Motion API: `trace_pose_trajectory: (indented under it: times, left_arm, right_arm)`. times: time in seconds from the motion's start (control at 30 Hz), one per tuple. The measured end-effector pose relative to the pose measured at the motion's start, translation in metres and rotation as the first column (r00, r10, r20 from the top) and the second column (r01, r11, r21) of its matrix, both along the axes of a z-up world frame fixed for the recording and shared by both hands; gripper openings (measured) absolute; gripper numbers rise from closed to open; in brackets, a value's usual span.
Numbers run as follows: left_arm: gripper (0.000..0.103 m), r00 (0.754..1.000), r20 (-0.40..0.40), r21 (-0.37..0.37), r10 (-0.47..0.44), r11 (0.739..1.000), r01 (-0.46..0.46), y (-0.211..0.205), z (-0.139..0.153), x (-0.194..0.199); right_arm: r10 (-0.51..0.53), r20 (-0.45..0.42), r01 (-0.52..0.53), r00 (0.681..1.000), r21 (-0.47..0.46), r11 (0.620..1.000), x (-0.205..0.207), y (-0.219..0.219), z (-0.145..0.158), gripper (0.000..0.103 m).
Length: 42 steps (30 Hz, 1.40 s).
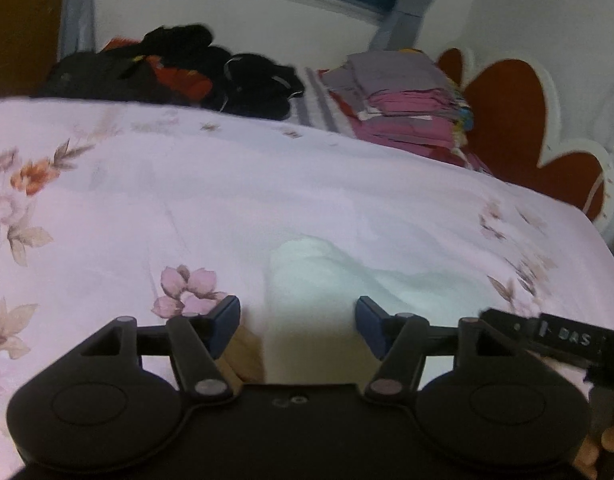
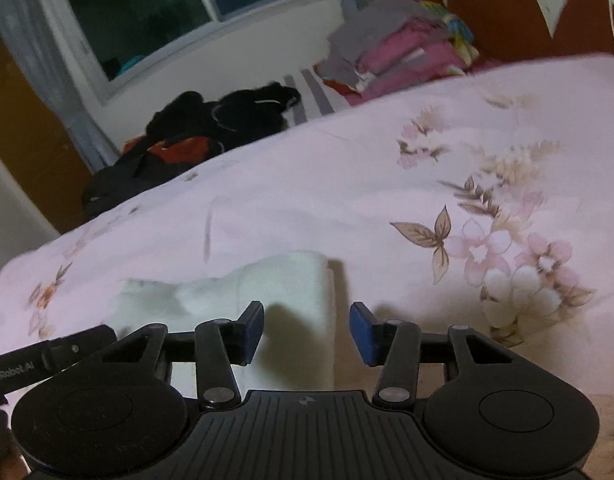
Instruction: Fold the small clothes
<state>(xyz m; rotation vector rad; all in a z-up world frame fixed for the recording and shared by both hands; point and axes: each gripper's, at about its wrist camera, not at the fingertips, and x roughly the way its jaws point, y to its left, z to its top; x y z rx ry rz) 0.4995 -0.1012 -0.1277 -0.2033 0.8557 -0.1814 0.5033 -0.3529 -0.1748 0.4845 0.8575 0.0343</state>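
A small white garment (image 1: pixel 327 276) lies crumpled on the pink floral bedsheet (image 1: pixel 187 200), just ahead of my left gripper (image 1: pixel 298 322), which is open and empty above its near end. In the right wrist view the same white garment (image 2: pixel 283 284) lies under and ahead of my right gripper (image 2: pixel 307 330), which is open with its left finger over the cloth. The other gripper's body (image 2: pixel 47 354) shows at the left edge there, and in the left wrist view at the right edge (image 1: pixel 563 336).
A pile of black and red clothes (image 1: pixel 179 68) lies at the far side of the bed. A stack of folded pink and grey clothes (image 1: pixel 407 96) sits by the red-brown headboard (image 1: pixel 507 120). A window (image 2: pixel 147 12) is in the wall behind.
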Motion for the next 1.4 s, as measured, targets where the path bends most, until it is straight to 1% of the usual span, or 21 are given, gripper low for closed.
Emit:
trace_pose_trajectory:
  times: [0.1,0.13,0.17,0.23,0.27,0.3,0.33,0.4,0.47,0.53,0.57,0.67,0.77,0.83,0.9,0.93,1.0,1.1,1.2,1.3,1.4]
  left_arm:
    - [0.063,0.999,-0.039,-0.039,0.013,0.999,-0.015,0.008,-0.014,0.010]
    - [0.058,0.999,-0.046,-0.053,0.012,0.998,-0.014,0.009,-0.018,0.010]
    - [0.054,0.999,-0.047,-0.065,0.006,0.998,-0.009,0.010,-0.020,0.011]
    - [0.043,0.999,-0.028,-0.077,-0.017,0.997,0.015,0.009,-0.022,0.008]
    - [0.041,0.999,-0.017,-0.072,-0.029,0.997,0.028,0.007,-0.021,0.006]
    - [0.039,0.999,-0.008,-0.068,-0.039,0.997,0.039,0.006,-0.020,0.004]
    - [0.040,0.999,-0.002,-0.063,-0.044,0.997,0.044,0.004,-0.021,0.004]
    - [0.045,0.999,0.003,-0.045,-0.046,0.998,0.046,0.004,-0.026,0.007]
    - [0.048,0.999,-0.015,-0.068,-0.029,0.997,0.028,0.007,-0.027,0.010]
    - [0.051,1.000,-0.014,-0.062,-0.028,0.998,0.027,0.009,-0.024,0.008]
    - [0.051,1.000,-0.011,-0.059,-0.026,0.998,0.026,0.008,-0.022,0.008]
    - [0.048,1.000,0.001,-0.055,-0.015,0.998,0.015,0.006,-0.016,0.007]
    - [0.049,1.000,-0.005,-0.039,-0.009,0.999,0.009,0.000,-0.017,0.011]
    - [0.057,1.000,-0.014,-0.024,0.005,1.000,-0.006,0.000,-0.021,0.013]
    - [0.064,1.000,-0.015,-0.011,0.022,1.000,-0.022,0.002,-0.025,0.013]
    - [0.064,1.000,-0.017,-0.013,0.023,1.000,-0.024,0.003,-0.025,0.013]
    - [0.064,0.999,-0.020,-0.011,0.025,1.000,-0.025,0.005,-0.023,0.012]
    - [0.064,1.000,-0.016,0.004,0.023,1.000,-0.023,0.005,-0.017,0.008]
    - [0.062,1.000,-0.013,-0.001,0.021,1.000,-0.021,0.007,-0.009,0.002]
    - [0.061,1.000,0.006,0.000,0.009,1.000,-0.009,0.008,-0.002,-0.009]
    - [0.061,1.000,0.013,-0.020,-0.001,1.000,0.001,0.009,0.003,-0.020]
  right_arm:
    - [-0.006,-0.031,0.008,1.000,0.069,0.998,0.010,-0.002,-0.010,0.048]
    - [-0.003,-0.036,0.006,0.999,0.073,0.997,0.011,0.000,-0.012,0.038]
    - [-0.004,-0.030,0.006,1.000,0.071,0.997,0.010,0.001,-0.013,0.023]
    - [-0.014,-0.011,0.014,1.000,0.064,0.998,0.006,0.001,-0.012,0.016]
    - [-0.017,0.001,0.017,1.000,0.057,0.998,0.002,0.000,-0.011,0.015]
    - [-0.027,0.012,0.026,1.000,0.045,0.999,-0.002,-0.002,-0.011,0.008]
    - [-0.034,0.010,0.034,0.999,0.032,0.999,-0.006,-0.003,-0.013,0.007]
    - [-0.047,-0.003,0.047,0.999,0.019,0.999,-0.005,-0.009,-0.024,0.007]
    - [-0.063,-0.014,0.063,0.998,0.032,0.997,-0.003,-0.014,-0.022,0.007]
    - [-0.033,-0.010,0.033,0.999,-0.016,0.999,-0.004,-0.009,-0.018,0.008]
    - [-0.025,0.003,0.026,1.000,-0.048,0.999,-0.004,-0.005,-0.012,0.008]
    - [-0.031,0.086,0.039,0.996,-0.093,0.995,-0.006,0.003,0.009,0.008]
    - [0.025,0.114,-0.008,0.993,-0.142,0.990,0.006,0.019,0.017,0.009]
    - [0.057,0.104,-0.039,0.993,-0.165,0.986,0.011,0.030,0.012,0.009]
    - [0.077,0.051,-0.064,0.996,-0.215,0.975,0.016,0.038,-0.001,0.009]
    - [0.074,0.031,-0.065,0.997,-0.224,0.972,0.019,0.037,-0.008,0.008]
    - [0.065,0.033,-0.056,0.997,-0.227,0.972,0.017,0.035,-0.012,0.008]
    - [0.072,0.024,-0.065,0.997,-0.240,0.969,0.014,0.033,-0.008,0.009]
    - [0.067,0.054,-0.056,0.996,-0.190,0.980,0.003,0.030,0.003,0.009]
    - [0.110,0.085,-0.092,0.990,-0.196,0.976,-0.011,0.038,0.016,0.009]
    - [0.144,0.100,-0.121,0.985,-0.207,0.971,-0.022,0.045,0.024,0.009]
